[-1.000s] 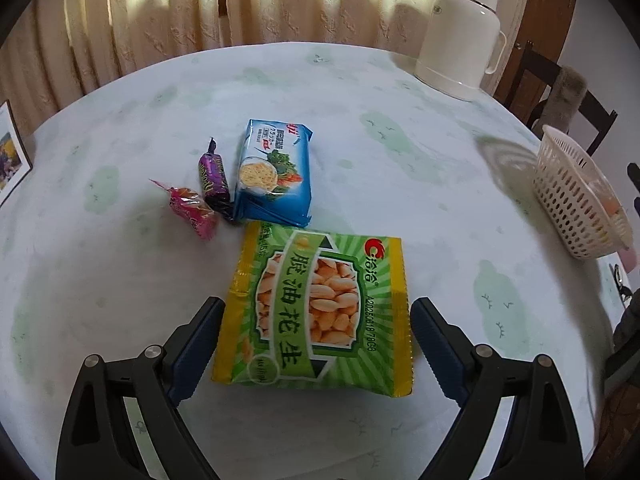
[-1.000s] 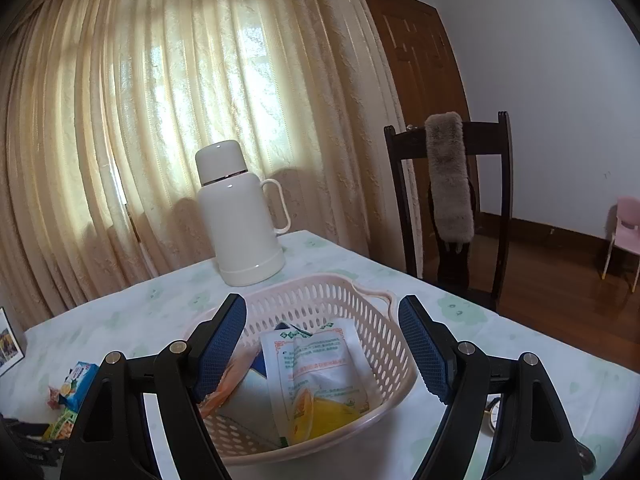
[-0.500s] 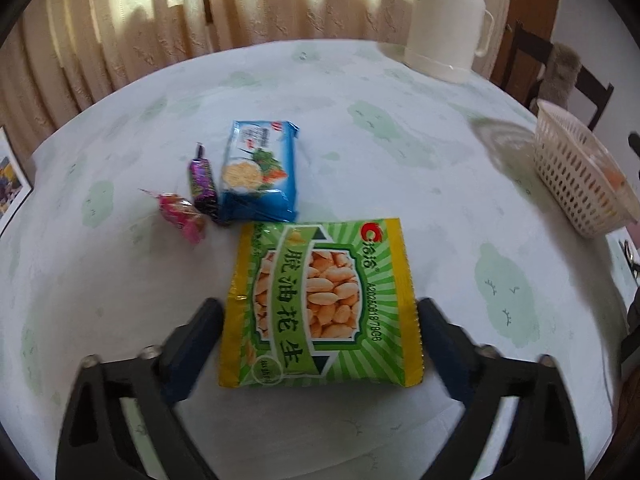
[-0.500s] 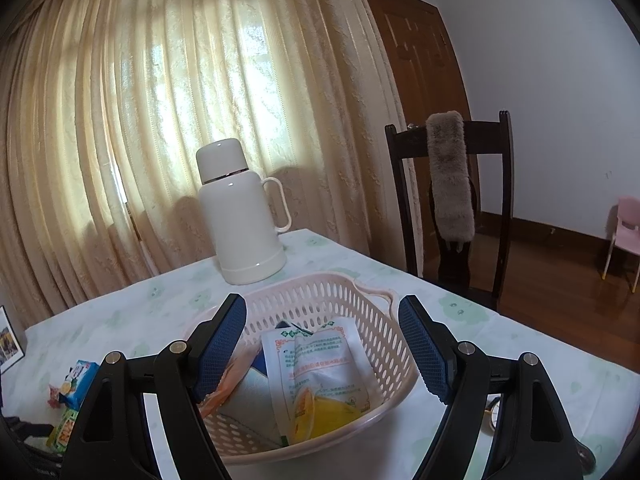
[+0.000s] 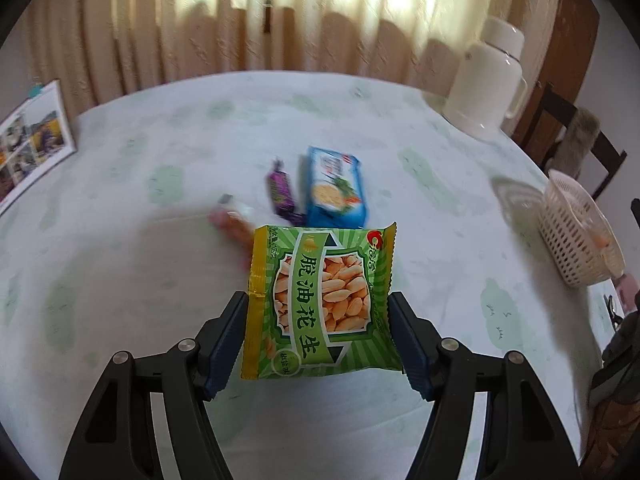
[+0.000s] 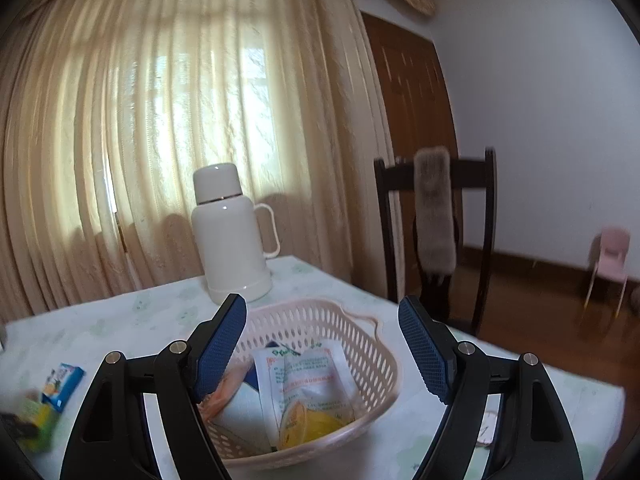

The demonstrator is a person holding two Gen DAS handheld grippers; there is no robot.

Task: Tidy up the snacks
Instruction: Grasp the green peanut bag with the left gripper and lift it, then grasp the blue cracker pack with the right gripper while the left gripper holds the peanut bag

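Left gripper [image 5: 318,336], jaws just closed in, clamps the green peanut packet [image 5: 322,300] by its side edges, lifted off the table [image 5: 420,216]. Beyond it lie a blue cracker pack [image 5: 336,188] and two wrapped candies. Right gripper [image 6: 322,344] hangs wide open and empty over the pink basket [image 6: 376,360] holding sachets, a white flask [image 6: 232,236] behind.

Green peanut packet [image 5: 320,304] with radiating pale-green stripes, yellow side edges and a printed panel of tan peanuts. Blue cracker packet [image 5: 336,188]; purple candy [image 5: 282,192]; pink candy [image 5: 232,222], blurred. Bench [image 5: 160,280] covered in white cloth patterned with pale green patches. Cream flask [image 6: 232,240]. Pale pink perforated basket [image 6: 360,344]. Beige curtains [image 6: 180,120]. Blue textured pads on black gripper frames.
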